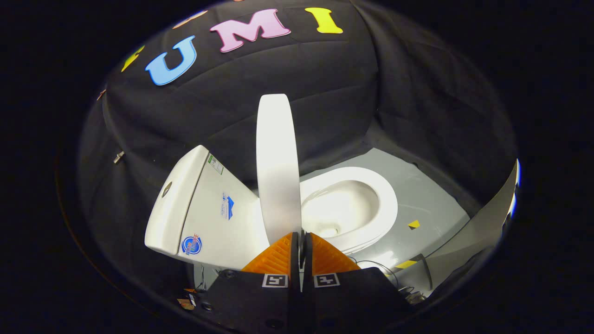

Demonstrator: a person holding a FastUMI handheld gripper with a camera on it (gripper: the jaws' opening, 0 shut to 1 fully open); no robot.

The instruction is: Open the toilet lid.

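Observation:
The white toilet lid (277,162) stands raised and nearly upright, seen edge-on, between the tank (204,208) and the open seat ring and bowl (366,204). My gripper (302,234) sits at the lid's lower edge. Its fingers are drawn together with only a thin sliver between them, and the lid's rim runs into that sliver. The rest of the rim is hidden behind the fingers.
The toilet stands on a grey floor (431,199) with a small yellow marker (414,224) and yellow-black tape (406,264). Thin cables (371,265) lie near the base. A pale panel (487,218) leans beyond the bowl, and black cloth walls close in all around.

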